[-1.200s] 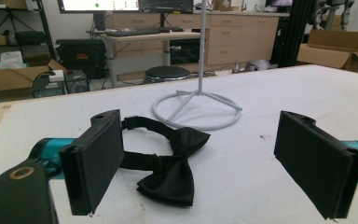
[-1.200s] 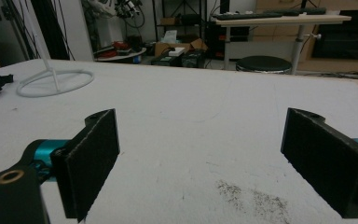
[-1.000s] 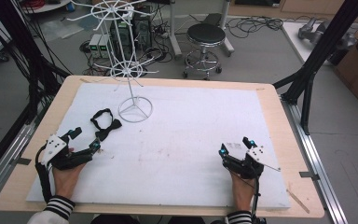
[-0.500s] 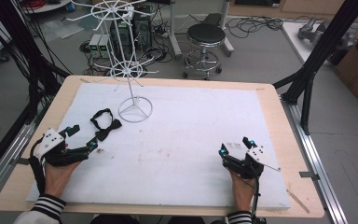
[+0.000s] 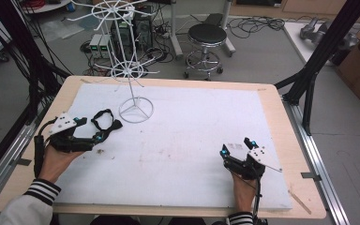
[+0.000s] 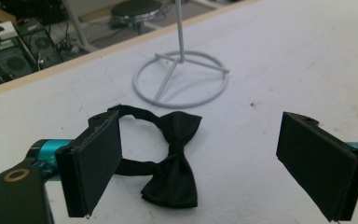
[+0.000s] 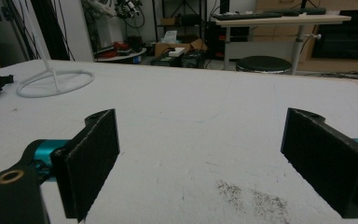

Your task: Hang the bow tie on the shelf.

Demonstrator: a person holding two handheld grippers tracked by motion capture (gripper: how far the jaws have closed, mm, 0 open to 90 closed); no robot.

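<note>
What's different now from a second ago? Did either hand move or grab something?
The left gripper has swung round and moved toward the bow tie; its jaws are open around the bow tie, nothing grabbed yet. The right gripper stayed where it was, open over the white mat. The bow tie and the wire stand haven't moved.

high view looks down; both claw views skim low, seemingly sharing the white stand [image 6: 181,77].
</note>
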